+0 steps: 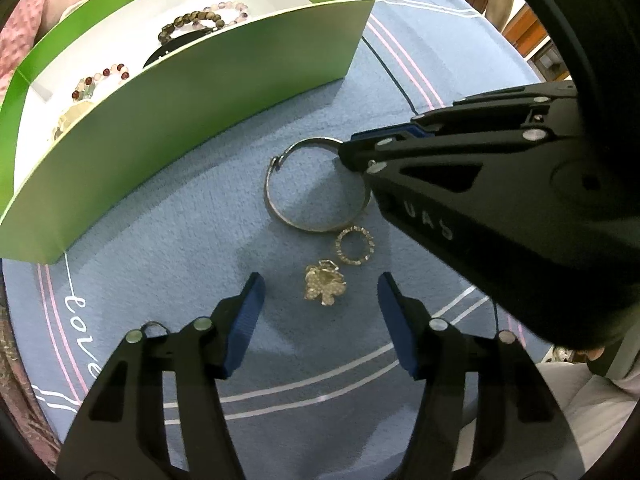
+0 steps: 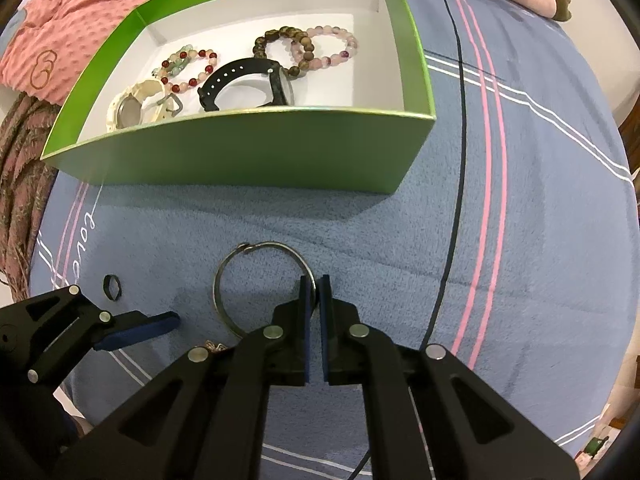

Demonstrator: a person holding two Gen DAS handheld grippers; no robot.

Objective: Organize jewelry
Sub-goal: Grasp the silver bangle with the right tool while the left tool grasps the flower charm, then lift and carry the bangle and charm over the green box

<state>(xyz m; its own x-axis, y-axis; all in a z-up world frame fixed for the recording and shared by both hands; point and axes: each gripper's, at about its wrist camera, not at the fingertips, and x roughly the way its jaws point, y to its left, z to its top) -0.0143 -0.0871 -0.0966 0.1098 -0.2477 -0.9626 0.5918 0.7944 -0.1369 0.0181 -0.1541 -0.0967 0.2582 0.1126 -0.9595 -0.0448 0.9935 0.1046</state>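
Left tongs (image 1: 320, 320) hang wide over the flower charm (image 1: 325, 289). Right tongs (image 2: 314, 280) pinch the bangle (image 2: 228, 268) on the blanket (image 2: 400, 240) near the box (image 2: 240, 152): stiff, light, slippery; grip its rim.

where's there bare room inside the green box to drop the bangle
The green box is bare along its far wall and in the far right corner beyond the pink bead bracelet. The near half is crowded: white watch, black watch, red bead bracelet. The right gripper is clamped on the bangle.
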